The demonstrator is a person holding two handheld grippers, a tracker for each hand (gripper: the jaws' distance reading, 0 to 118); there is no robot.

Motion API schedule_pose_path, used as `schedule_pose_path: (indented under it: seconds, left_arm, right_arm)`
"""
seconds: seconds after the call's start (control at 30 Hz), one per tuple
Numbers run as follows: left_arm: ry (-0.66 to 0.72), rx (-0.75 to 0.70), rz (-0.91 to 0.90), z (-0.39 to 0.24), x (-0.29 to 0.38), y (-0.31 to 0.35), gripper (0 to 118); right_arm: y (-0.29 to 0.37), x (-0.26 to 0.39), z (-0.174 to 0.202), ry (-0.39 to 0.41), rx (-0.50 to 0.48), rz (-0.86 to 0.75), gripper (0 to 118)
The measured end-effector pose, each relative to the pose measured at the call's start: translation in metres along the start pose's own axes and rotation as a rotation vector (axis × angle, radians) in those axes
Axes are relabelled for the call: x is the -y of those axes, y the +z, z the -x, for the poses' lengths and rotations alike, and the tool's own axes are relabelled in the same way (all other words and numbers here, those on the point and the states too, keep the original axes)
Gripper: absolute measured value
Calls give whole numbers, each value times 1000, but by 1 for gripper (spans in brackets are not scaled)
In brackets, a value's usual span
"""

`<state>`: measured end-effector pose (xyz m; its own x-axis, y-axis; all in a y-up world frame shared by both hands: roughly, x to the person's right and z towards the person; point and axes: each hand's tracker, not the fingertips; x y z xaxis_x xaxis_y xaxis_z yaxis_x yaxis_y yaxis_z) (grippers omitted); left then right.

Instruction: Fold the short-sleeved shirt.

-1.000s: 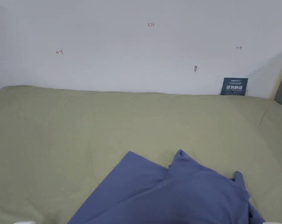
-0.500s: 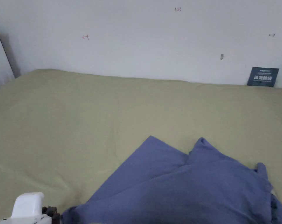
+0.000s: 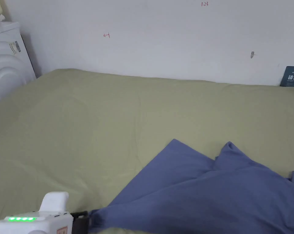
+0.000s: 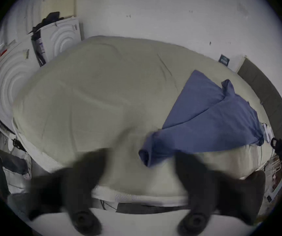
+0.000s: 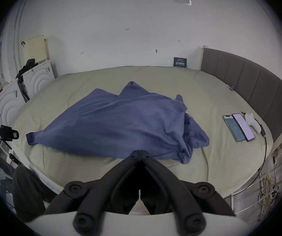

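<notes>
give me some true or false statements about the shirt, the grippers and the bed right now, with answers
1. The crumpled blue short-sleeved shirt lies on the pale green bed sheet. True.
2. The left gripper has its black jaws wide apart. True.
3. The right gripper is wide open. False: its jaws meet at the tips, at the shirt's near edge.
4. Two smartphones lie on top of the shirt. False: they lie on the sheet, apart from it.
5. The shirt is folded into a neat rectangle. False: it is rumpled and unfolded.
</notes>
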<state>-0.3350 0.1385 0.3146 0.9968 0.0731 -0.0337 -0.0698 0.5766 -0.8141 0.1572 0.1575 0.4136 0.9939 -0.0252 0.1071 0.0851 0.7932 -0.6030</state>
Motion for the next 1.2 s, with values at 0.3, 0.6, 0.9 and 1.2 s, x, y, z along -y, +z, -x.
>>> schedule_pose_path:
  seconds: [0.3,0.6,0.9,1.2]
  left_arm:
    - [-88,-22,164,-8,-22,-68,50]
    - [-107,-21,157,-19,-19,-57,1]
    - [-102,-9,167,-36,-16,-43,1]
    - [-71,8,194,-40,-28,-43,1]
  right_arm:
    - [-7,8,13,34,3,68,0]
    - [-35,-11,-4,10,-24,81,0]
    - [-151,-136,-47,105,-2,81,0]
    - [-290,-206,-48,224,-37,241,13]
